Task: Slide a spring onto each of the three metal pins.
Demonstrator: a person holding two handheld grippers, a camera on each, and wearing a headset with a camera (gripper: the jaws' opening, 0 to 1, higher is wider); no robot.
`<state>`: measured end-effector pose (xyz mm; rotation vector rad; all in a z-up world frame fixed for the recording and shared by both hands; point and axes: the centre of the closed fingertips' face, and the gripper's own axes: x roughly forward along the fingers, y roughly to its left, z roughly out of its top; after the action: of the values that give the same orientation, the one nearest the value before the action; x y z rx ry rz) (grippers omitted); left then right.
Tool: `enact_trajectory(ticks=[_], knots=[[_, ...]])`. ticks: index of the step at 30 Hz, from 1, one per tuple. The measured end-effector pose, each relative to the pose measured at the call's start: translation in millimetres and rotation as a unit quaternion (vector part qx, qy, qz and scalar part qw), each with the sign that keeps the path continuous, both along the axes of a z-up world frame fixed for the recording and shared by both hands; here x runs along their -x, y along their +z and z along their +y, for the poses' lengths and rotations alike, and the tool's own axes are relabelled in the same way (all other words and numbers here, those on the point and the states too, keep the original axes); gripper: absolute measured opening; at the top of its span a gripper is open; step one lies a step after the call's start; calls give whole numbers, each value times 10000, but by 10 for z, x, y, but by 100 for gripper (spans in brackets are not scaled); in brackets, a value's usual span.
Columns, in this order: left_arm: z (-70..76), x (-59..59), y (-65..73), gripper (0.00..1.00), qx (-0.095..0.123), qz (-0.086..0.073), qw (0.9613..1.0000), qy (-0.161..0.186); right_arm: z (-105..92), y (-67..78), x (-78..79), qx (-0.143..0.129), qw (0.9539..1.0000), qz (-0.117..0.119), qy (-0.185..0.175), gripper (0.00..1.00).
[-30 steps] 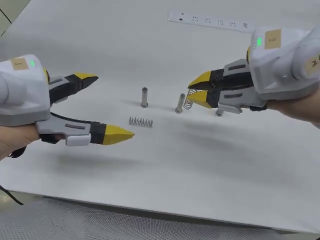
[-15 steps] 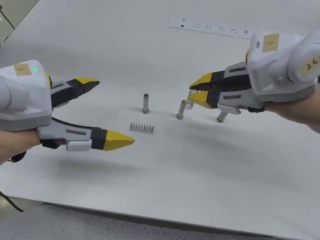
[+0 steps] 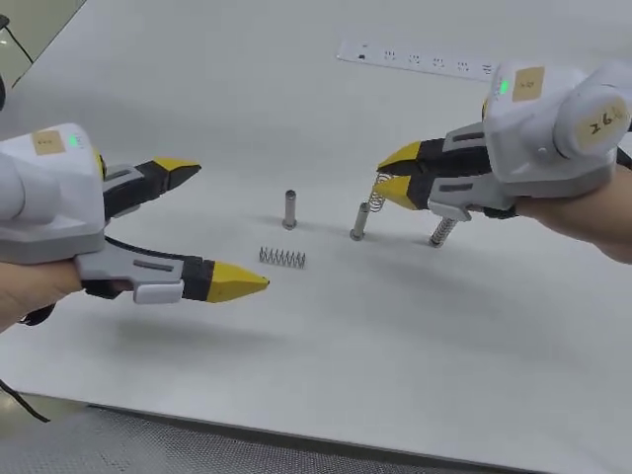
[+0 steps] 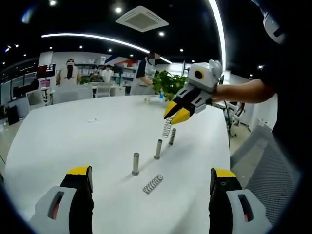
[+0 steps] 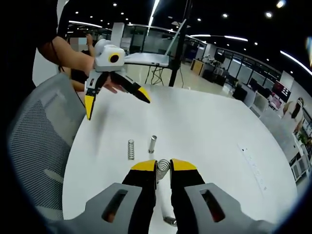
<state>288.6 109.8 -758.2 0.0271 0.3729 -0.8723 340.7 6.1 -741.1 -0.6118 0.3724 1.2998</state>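
Head view steeply down on table point(image 3: 326, 346); low opposed gripper views, pins point(image 3: 360, 221) seemingly midway between.

The left gripper point(image 3: 219, 225) points to the right, and its jaws are wide apart. The right gripper point(image 3: 387, 178) points to the left, and its jaws pinch a spring point(image 5: 163, 170). The left hand point(image 3: 25, 286) and the right hand point(image 3: 583, 212) hold them at the back.

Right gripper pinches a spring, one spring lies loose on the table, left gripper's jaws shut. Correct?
No: the left gripper is wide open, per the left gripper view. The right gripper pinches its spring; the loose spring lies on the table.
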Motion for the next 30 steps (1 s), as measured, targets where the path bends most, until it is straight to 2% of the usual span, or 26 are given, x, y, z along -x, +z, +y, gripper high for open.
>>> enact_trajectory(ticks=[30], knots=[[32,0,-16,98,37,9,10000,58,56,-82,-68,-55,9998,146,-122,7]])
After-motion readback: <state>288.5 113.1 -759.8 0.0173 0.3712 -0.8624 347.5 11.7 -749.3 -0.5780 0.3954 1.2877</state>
